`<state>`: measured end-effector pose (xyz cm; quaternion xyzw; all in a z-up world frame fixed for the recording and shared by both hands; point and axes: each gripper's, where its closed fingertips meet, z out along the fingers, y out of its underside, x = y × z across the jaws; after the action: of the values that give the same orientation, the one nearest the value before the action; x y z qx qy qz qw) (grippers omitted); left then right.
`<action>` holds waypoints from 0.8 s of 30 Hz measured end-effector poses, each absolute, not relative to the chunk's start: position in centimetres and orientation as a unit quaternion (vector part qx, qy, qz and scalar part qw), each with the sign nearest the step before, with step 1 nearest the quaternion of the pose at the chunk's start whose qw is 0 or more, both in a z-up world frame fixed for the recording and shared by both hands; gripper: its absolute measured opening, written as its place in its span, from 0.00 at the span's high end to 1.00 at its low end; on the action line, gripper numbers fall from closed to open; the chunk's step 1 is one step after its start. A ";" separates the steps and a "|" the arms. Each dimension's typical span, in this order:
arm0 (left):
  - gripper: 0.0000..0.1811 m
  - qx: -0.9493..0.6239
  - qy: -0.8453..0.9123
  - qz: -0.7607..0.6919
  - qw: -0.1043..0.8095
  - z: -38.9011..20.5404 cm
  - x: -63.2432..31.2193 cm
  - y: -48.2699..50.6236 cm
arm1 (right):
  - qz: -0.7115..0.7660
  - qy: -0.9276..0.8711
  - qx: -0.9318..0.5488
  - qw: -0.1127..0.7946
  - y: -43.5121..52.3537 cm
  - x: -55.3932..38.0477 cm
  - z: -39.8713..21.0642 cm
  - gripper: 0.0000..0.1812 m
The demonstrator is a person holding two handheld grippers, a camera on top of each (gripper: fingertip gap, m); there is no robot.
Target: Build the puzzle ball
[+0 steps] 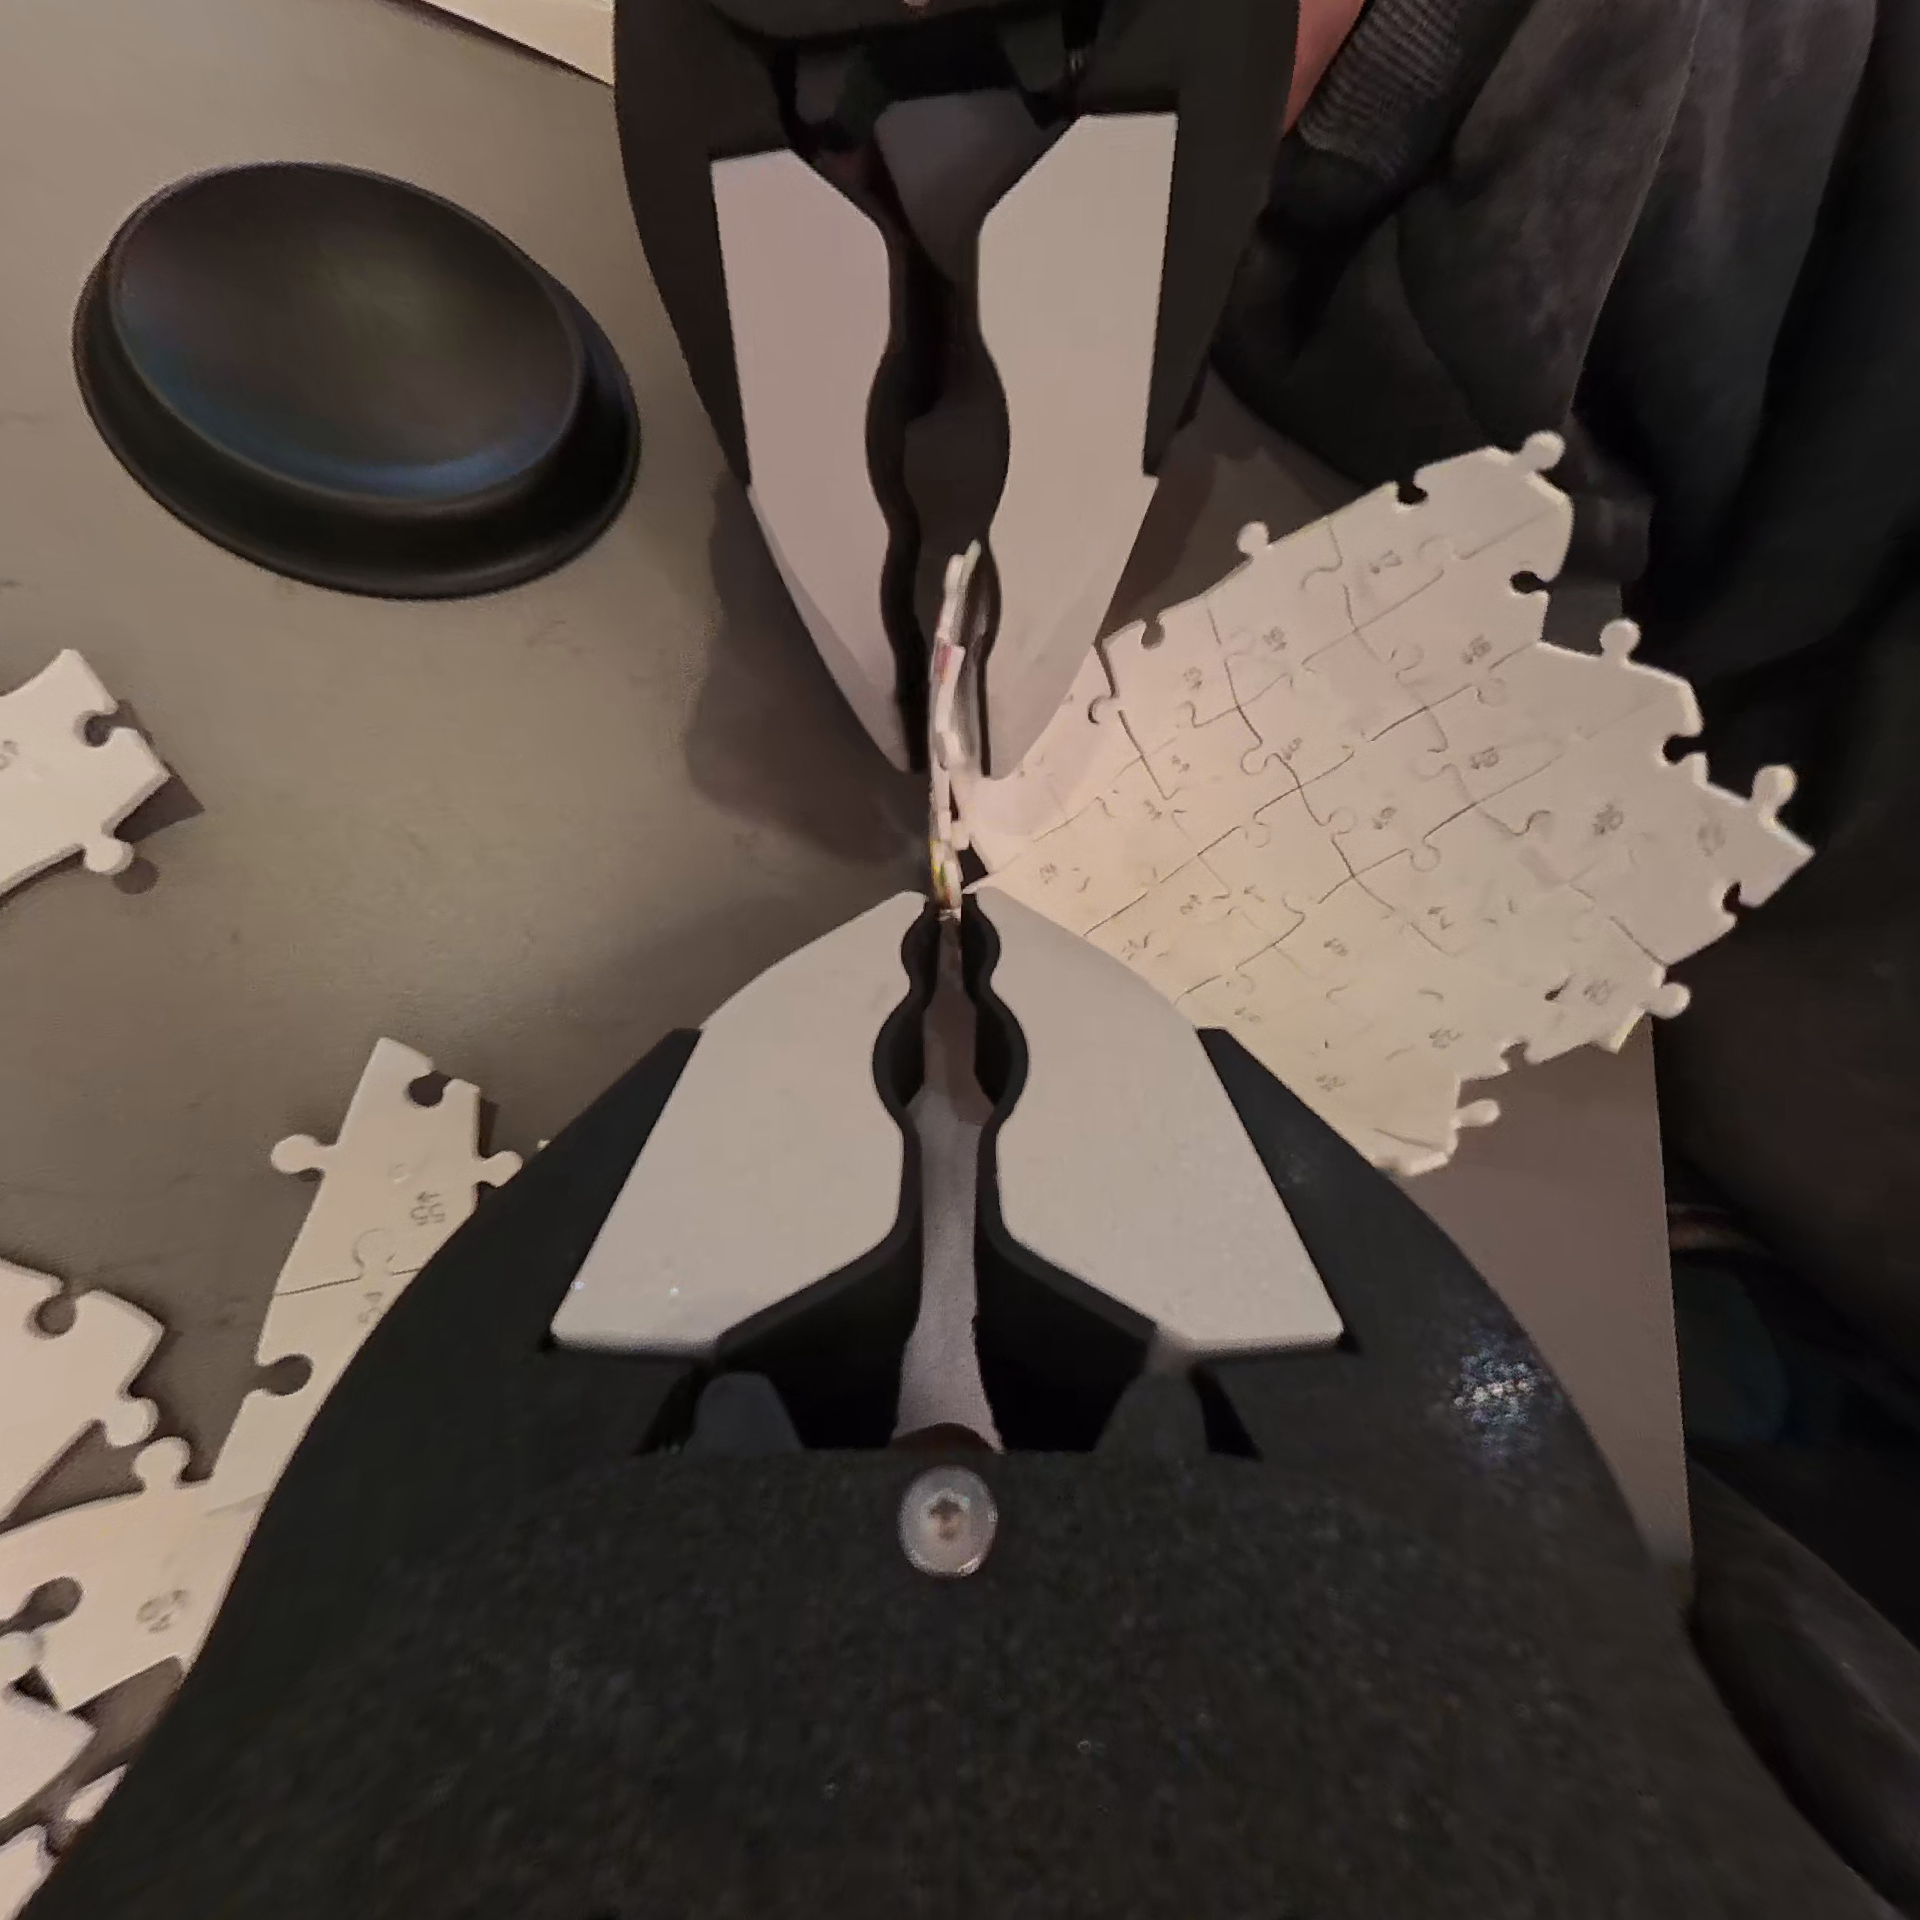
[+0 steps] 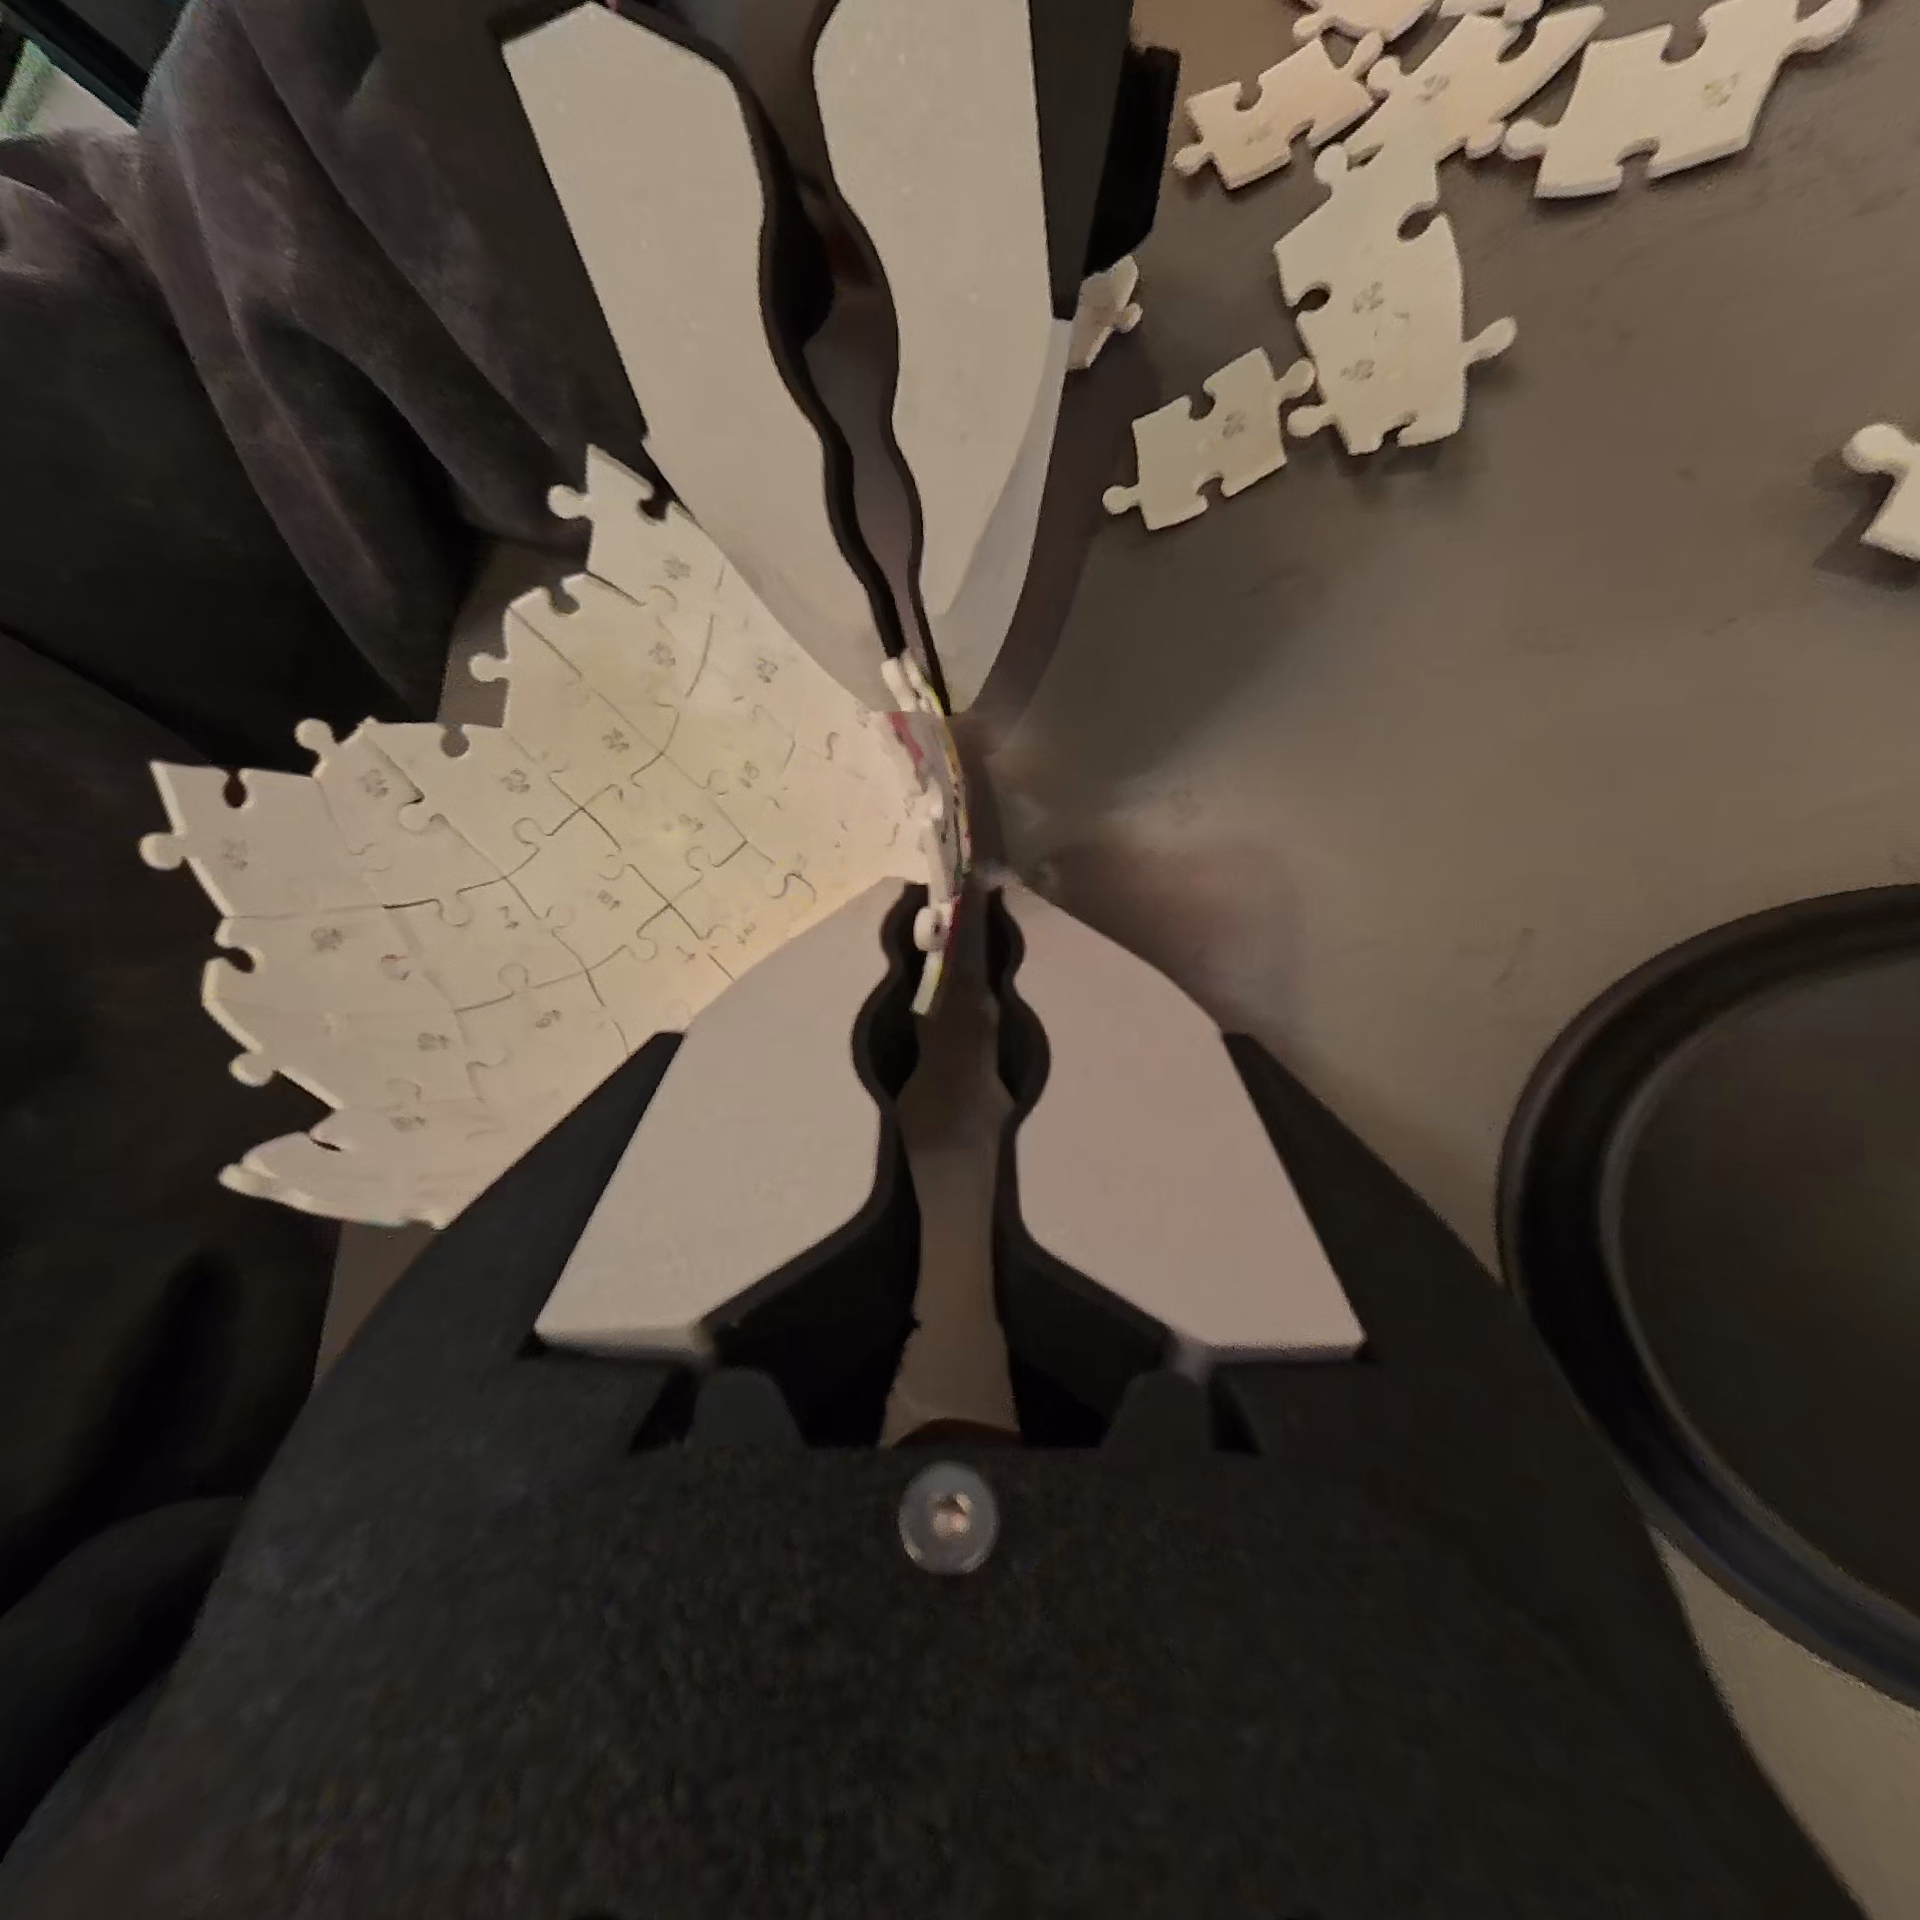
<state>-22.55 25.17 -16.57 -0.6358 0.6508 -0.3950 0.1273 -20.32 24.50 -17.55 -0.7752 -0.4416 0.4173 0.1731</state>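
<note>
A curved, assembled puzzle section point(image 1: 1382, 810) is held in the air with its white numbered back showing; it also shows in the right wrist view point(image 2: 540, 883). My left gripper point(image 1: 945, 920) is shut on the section's near edge, seen edge-on with a sliver of colour. My right gripper point(image 2: 951, 925) comes from the opposite side and is shut on a puzzle piece point(image 2: 932, 961) at that same edge; the piece also shows in the left wrist view point(image 1: 956, 675). The two grippers meet tip to tip. I cannot tell whether the piece is locked into the section.
A black round dish point(image 1: 353, 374) sits on the dark grey table point(image 1: 416, 852); it also shows in the right wrist view point(image 2: 1766, 1247). Loose white pieces point(image 1: 395, 1216) and joined strips point(image 2: 1371, 312) lie on the table. Dark cloth point(image 1: 1714, 416) lies behind the section. My left and right fingertips are right by each other.
</note>
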 end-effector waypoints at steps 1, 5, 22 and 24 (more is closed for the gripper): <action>0.98 -0.636 0.650 -0.397 0.127 -16.5 -22.5 25.2 | 0.414 -0.442 -0.776 0.177 24.6 -20.3 -17.5 0.92; 0.99 -0.638 0.646 -0.400 0.123 -16.6 -22.5 25.2 | 0.397 -0.446 -0.778 0.193 24.9 -20.3 -17.4 0.90; 0.96 -0.629 0.643 -0.420 0.117 -16.2 -22.1 24.6 | 0.405 -0.443 -0.781 0.174 24.3 -21.7 -17.5 0.99; 0.92 -0.625 0.642 -0.430 0.108 -16.0 -22.2 24.2 | 0.406 -0.441 -0.782 0.170 24.3 -21.6 -17.5 0.99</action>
<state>-22.25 24.24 -15.96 -0.6255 0.6421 -0.4297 0.1085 -21.64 24.26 -17.48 -0.7820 -0.4414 0.4059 0.1702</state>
